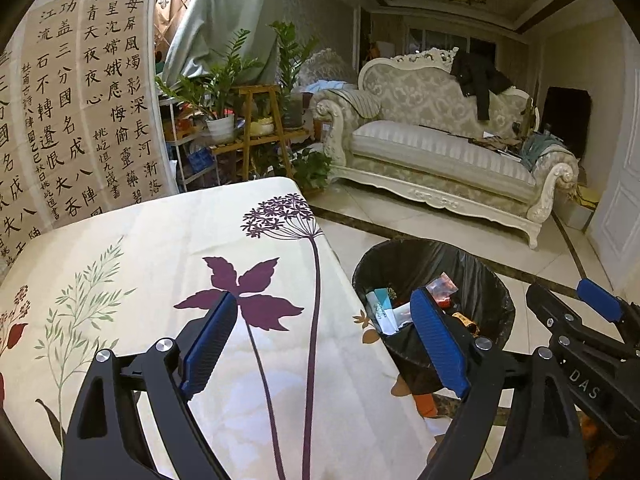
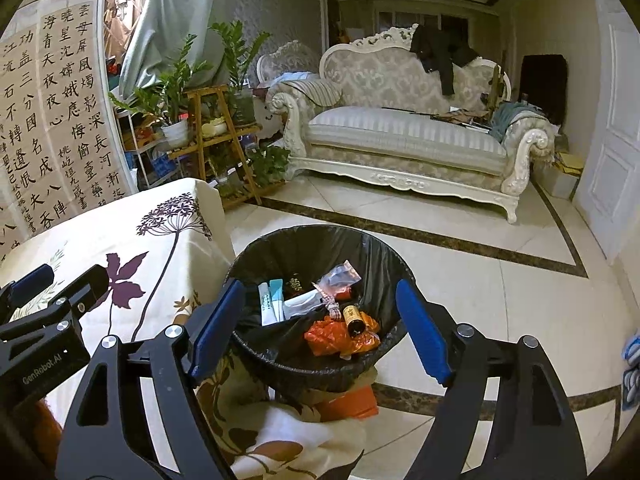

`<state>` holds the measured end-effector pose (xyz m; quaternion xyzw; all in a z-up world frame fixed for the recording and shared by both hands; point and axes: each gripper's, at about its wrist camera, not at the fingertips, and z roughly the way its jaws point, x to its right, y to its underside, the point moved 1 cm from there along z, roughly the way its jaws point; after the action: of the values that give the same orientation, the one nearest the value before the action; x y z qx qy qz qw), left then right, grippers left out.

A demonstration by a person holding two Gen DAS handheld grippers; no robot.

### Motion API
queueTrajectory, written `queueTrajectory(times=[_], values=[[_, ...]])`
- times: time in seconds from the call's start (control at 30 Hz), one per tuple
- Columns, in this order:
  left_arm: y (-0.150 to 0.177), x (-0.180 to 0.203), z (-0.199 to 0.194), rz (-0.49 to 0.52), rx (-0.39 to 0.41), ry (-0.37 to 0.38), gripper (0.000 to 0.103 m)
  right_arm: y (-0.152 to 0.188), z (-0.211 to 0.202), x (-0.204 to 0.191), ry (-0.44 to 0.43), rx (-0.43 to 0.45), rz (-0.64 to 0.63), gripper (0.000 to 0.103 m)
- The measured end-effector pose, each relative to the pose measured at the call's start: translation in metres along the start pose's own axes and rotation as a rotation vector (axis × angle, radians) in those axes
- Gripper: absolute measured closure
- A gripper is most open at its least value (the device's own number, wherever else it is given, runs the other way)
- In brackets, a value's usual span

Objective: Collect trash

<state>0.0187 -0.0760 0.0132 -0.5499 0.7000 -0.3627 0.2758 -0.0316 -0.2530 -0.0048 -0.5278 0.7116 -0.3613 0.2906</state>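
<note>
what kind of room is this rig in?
Most likely a home living room: an ornate cream carved sofa on a glossy tiled floor, potted green plants on a wooden stand, and hanging calligraphy scrolls beside a floral-clothed table.

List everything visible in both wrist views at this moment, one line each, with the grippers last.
trash bin: one, black liner, on the floor beside the table
orange wrapper: one, orange, in the bin
small bottle: one, brown with gold label, lying on the wrapper
white tube: one, white and teal, in the bin
clear plastic bag: one, pinkish, in the bin
tablecloth: one, cream with purple flowers, over the table
sofa: one, cream, far side of the room
dark jacket: one, on the sofa back
potted plants: several, green, on a wooden stand
calligraphy sheets: several, beige, hanging left
left gripper: blue pads, open, empty
right gripper: blue pads, open, empty, above the bin
</note>
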Motion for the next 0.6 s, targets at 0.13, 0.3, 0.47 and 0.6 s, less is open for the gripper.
queueTrajectory(times=[0.13, 0.3, 0.47, 0.6], values=[[0.003, -0.001, -0.002, -0.002, 0.004, -0.004, 0.018, 0.001, -0.007, -0.002, 0.0, 0.011, -0.01, 0.026], [0.004, -0.001, -0.003, -0.003, 0.006, -0.004, 0.018, 0.0, -0.012, -0.004, -0.001, 0.022, -0.013, 0.026], [0.006, -0.001, -0.006, -0.002, 0.013, -0.003, 0.018, 0.0, -0.014, -0.004, 0.001, 0.03, -0.014, 0.026], [0.006, -0.001, -0.007, -0.002, 0.011, -0.004, 0.018, 0.0, -0.013, -0.003, 0.002, 0.031, -0.013, 0.026]])
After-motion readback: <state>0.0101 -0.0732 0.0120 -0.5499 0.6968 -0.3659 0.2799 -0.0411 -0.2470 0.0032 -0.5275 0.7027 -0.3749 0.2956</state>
